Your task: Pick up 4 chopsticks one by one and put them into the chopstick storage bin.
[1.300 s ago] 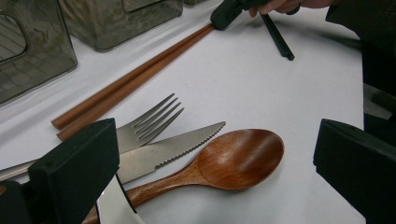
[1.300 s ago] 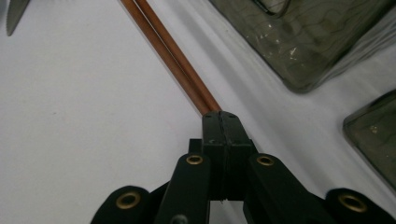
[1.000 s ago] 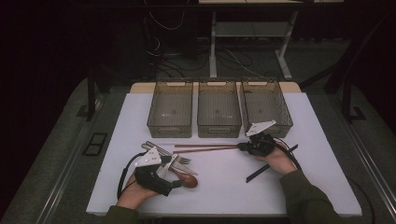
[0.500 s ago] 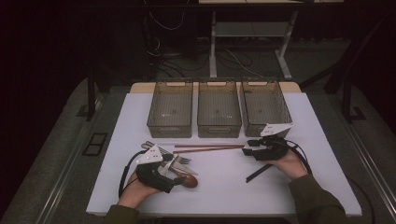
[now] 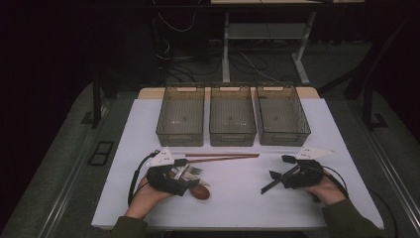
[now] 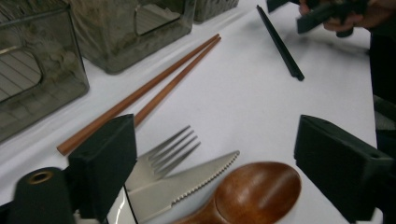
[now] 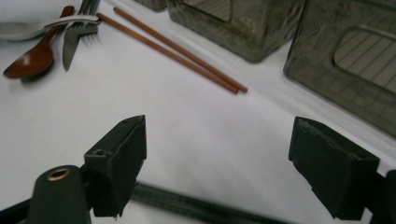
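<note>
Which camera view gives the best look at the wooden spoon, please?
The left gripper view: the wooden spoon lies large and sharp between that gripper's fingers, beside the knife and fork. The right gripper view shows it small at the top left corner. The high view shows a small brown bowl by the left gripper.

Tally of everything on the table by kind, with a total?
Bins: 3
Brown chopsticks: 2
Black chopsticks: 1 clearly seen
Forks: 1
Knives: 1
Wooden spoons: 1
Total: 9, with more cutlery possibly hidden under the left claw.
</note>
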A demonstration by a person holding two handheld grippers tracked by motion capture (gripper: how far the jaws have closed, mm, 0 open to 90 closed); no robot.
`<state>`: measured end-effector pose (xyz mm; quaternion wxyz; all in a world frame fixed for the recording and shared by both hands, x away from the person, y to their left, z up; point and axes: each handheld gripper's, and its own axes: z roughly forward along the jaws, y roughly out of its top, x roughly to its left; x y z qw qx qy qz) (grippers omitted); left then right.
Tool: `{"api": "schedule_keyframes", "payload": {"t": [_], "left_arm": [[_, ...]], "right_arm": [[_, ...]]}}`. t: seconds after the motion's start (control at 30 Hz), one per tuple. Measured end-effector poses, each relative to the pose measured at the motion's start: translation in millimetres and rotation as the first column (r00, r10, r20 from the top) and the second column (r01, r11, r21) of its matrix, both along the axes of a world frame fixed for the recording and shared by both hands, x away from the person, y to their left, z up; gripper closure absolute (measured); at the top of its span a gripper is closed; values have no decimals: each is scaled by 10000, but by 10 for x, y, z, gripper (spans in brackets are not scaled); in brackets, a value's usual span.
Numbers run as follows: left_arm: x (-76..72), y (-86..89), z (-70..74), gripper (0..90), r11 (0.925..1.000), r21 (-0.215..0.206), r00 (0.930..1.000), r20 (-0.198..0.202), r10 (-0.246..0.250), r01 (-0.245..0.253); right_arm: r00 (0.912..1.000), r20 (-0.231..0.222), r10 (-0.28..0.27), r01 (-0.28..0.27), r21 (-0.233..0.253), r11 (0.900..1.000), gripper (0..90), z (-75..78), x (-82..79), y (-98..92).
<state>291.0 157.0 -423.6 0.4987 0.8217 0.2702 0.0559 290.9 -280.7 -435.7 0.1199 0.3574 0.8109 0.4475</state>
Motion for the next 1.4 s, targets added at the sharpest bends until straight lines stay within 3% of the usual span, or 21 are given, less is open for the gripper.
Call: {"api": "schedule_keyframes", "payload": {"t": [0.23,0.5,0.6,1.03,1.4], "left_arm": [[101,-40,46,193,10000,52,10000,11,65,-65],[251,-123,114,264,10000,-45,9999,111,-1,1],[317,-173,123,329,10000,33,9998,178,-62,61],[670,-436,55,561,9956,816,9989,66,-472,465],[868,-661,-105,693,9786,1683,9929,-285,-1155,1187]], "right_arm": [[10000,-21,23,-22,317,9995,178,-62,-209,-155],[10000,-8,-52,52,330,9994,171,-88,-321,-233],[10000,36,-25,23,425,9991,172,-80,-329,-223],[9996,135,230,-235,394,9989,171,-81,-308,-141],[9998,36,172,-174,480,9987,171,-88,-306,-141]]}}
